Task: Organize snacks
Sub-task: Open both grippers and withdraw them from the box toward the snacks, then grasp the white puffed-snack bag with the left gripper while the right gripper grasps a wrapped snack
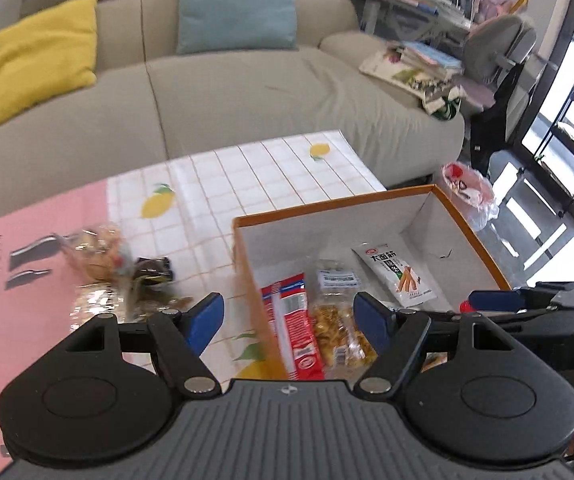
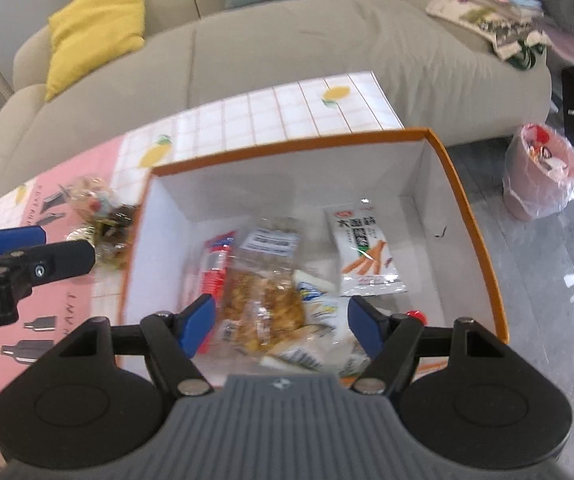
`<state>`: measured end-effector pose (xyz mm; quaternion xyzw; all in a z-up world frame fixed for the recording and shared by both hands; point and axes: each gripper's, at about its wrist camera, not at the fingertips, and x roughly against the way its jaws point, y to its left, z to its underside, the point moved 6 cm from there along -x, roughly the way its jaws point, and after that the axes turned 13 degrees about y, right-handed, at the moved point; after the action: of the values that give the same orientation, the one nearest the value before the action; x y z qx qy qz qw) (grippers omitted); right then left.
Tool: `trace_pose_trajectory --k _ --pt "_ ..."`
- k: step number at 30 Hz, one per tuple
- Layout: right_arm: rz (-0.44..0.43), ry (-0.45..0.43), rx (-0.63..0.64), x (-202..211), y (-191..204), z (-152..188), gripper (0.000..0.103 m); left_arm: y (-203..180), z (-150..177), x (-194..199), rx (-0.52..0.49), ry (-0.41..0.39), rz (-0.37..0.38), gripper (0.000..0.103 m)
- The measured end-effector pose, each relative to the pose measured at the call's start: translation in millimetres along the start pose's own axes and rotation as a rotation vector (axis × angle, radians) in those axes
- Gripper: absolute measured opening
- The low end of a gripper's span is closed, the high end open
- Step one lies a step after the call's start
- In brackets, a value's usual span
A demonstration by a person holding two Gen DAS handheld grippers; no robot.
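With both grippers hanging over the orange-rimmed box (image 2: 475, 216), we see the left gripper (image 1: 289, 320) w/ jaws wide apart and empty, low-centre of its frame. Our right gripper (image 2: 281, 324) also gapes, nothing pinched. Inside the box, mid-frame: clear bag of fried snacks (image 2: 263, 300), red packet (image 2: 217, 264), white stick-snack packet (image 2: 363, 252). More snacks (image 1: 99, 252) lie on the lemon-print tablecloth (image 1: 247, 176), left of the box.

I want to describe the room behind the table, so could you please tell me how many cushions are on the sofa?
2: a yellow cushion toward the sofa's left end and a blue cushion against its back near the middle. Others may be out of view.
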<state>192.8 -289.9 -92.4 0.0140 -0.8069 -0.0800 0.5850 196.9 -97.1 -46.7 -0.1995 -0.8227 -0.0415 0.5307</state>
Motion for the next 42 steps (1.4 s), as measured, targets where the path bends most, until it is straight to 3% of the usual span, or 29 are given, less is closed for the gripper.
trace_pose_trajectory --k 8,16,21,27,37,42 --pt "-0.031 -0.190 0.018 35.3 57.9 35.1 0.077 39.3 50.6 35.5 0.032 -0.102 -0.084 0.087" --pt "-0.044 -0.312 0.075 34.4 124.8 67.3 0.077 95.8 95.2 40.8 0.186 -0.126 -0.093 0.086" --pt "-0.054 -0.326 0.120 18.3 157.6 87.7 0.076 120.5 116.8 40.9 0.208 -0.137 -0.102 0.086" --pt "-0.009 -0.346 0.241 -1.8 188.6 99.2 0.070 139.4 131.7 36.5 0.203 -0.154 -0.104 0.085" --pt "0.025 -0.345 0.360 -39.1 218.3 82.9 0.062 165.6 132.9 9.8 0.201 -0.119 -0.089 0.083" --pt "0.045 -0.316 0.383 -66.5 227.2 62.3 0.057 180.4 122.4 -11.4 0.207 -0.076 -0.095 0.087"
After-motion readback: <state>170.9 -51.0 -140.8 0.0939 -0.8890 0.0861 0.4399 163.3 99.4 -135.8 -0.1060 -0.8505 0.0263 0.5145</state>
